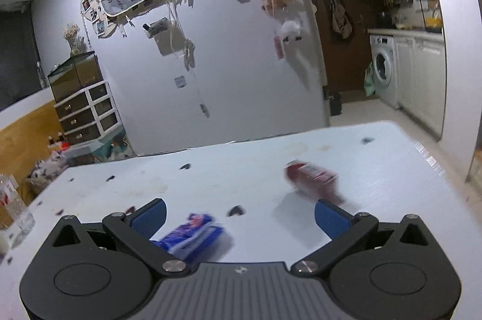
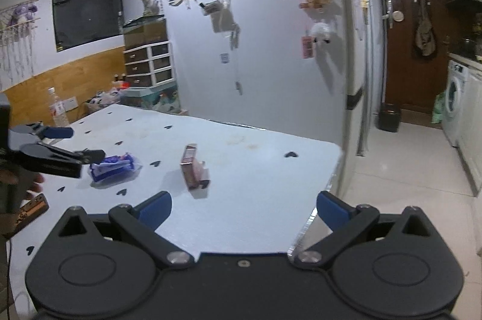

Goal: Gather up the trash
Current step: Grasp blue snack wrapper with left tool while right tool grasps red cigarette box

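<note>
1. The left gripper was spread wide, empty, low over the blue wrapper on the pale surface.
2. The flimsy wrapper might have slid away rather than being pinched.
3. The right gripper gaped wide, empty, near the surface corner.
4. A red packet lay beside the wrapper; a clear bottle stood at the far edge.

Black claw, blue ribbed pads, silver screws.
</note>
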A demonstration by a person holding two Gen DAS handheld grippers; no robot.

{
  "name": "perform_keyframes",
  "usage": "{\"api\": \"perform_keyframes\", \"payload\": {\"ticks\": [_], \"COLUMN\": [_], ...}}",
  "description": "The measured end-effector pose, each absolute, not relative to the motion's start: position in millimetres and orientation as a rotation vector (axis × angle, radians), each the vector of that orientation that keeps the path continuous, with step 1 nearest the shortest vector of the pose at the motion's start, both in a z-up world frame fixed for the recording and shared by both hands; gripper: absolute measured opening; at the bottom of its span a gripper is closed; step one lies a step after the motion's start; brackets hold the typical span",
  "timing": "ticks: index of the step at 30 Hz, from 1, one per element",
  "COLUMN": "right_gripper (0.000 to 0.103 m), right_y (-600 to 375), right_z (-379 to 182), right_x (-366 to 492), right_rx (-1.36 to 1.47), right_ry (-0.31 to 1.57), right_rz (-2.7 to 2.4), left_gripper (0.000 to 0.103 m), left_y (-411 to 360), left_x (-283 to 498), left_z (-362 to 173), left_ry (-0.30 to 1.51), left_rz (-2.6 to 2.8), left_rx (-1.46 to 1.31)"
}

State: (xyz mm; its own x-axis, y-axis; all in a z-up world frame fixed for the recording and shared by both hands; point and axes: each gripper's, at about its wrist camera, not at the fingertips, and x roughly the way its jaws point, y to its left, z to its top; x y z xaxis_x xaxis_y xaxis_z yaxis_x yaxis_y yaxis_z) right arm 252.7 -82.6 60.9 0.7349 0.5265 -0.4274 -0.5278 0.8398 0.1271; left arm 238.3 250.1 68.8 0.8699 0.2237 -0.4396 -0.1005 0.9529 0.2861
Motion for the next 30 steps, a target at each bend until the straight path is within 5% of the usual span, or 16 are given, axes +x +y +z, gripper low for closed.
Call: {"api": "perform_keyframes", "payload": {"ticks": [20, 28, 30], "right_gripper": [0.103, 0.103, 0.103], "right_y": [-16, -14, -14], "right_z": [20, 11, 9], "right_x": [295, 306, 308], "right_rx": [0.024, 0.028, 0.028], "right_ry": [0.551, 0.547, 0.547], "right_rz": [0.713, 0.690, 0.688], "left_gripper": [0.090, 0.069, 0.055], "left_y": [324, 337, 342], "left_x": [293, 311, 316], "left_z": [-28, -29, -26], "left_ry": [0.608, 0.616, 0.628], "left_rz": [0.168, 0.216, 0.226], "left_rx": [0.630, 0.633, 0.604]}}
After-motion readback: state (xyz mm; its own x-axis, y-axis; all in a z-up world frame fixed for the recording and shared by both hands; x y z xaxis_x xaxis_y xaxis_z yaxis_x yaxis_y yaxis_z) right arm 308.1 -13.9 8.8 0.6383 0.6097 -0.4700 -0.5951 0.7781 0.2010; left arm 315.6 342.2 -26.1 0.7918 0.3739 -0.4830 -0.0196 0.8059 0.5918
